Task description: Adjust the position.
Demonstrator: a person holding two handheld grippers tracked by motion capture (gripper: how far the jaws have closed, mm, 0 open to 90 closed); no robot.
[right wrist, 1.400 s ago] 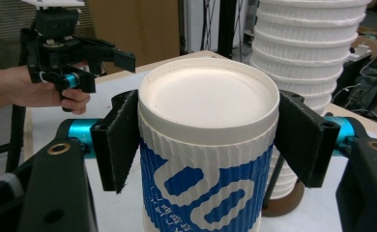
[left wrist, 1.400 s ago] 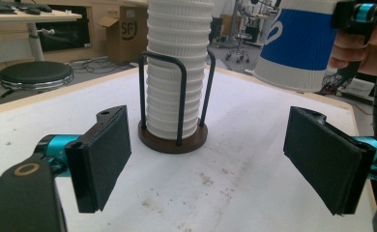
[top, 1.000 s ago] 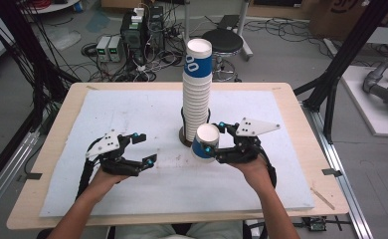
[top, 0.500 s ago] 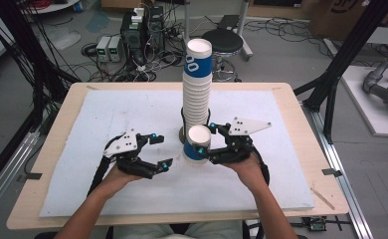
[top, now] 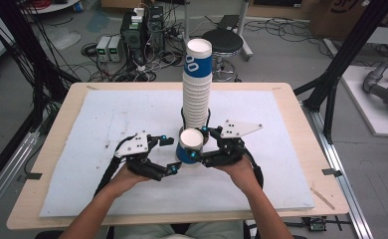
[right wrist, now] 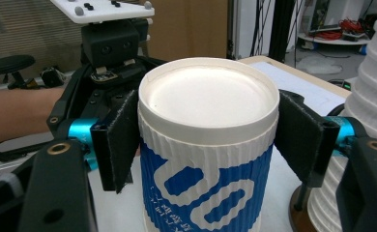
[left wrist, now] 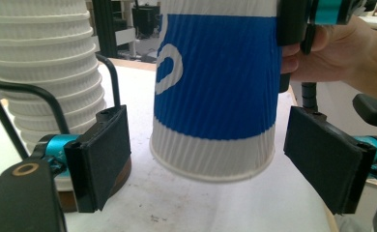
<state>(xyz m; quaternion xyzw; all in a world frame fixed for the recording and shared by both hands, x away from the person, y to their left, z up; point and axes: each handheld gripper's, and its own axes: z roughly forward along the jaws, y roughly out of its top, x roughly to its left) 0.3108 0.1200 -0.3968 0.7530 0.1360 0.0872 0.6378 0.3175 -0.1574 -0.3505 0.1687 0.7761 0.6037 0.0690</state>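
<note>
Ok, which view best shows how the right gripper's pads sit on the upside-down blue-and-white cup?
The right gripper view: both pads press the ribbed wall of the upside-down cup just under its base. The high view shows the cup small, in the right gripper. The left gripper view shows its lower wall between open jaws.

right tool (top: 198, 143): clamps inverted cup (top: 189, 146) | left tool (top: 171, 154): spread, beside cup
</note>
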